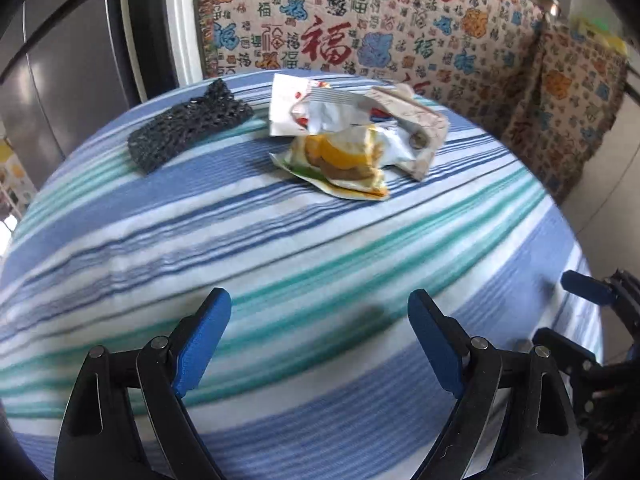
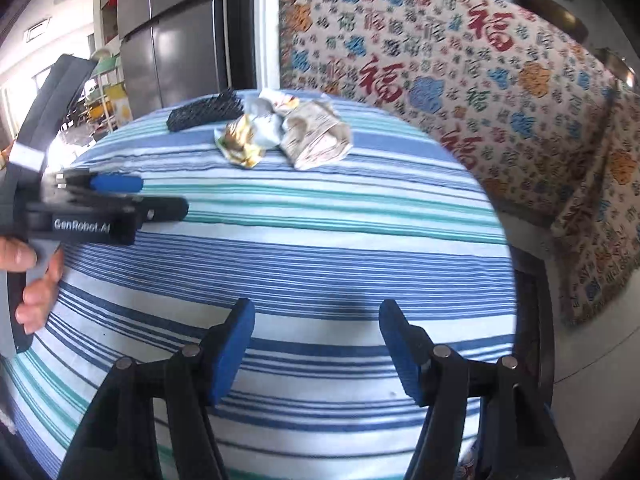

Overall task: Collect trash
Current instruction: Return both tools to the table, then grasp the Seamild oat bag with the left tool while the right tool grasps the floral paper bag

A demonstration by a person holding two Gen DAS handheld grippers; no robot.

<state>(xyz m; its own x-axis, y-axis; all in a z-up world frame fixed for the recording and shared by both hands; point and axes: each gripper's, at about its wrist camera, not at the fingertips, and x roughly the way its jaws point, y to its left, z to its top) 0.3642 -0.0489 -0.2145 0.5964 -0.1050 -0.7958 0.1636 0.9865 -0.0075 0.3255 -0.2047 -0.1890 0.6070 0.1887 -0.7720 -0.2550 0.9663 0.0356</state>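
The left hand-held gripper [image 1: 319, 342] is nearest, its blue fingers spread wide over the striped bench [image 1: 280, 248] with nothing between them. The right hand-held gripper [image 2: 317, 354] likewise gapes empty. At the bench's far edge, from left to right, lie a black mesh [image 1: 188, 128], crumpled wrappers [image 1: 340, 148] and a paper bag [image 1: 420, 128], the last two touching.
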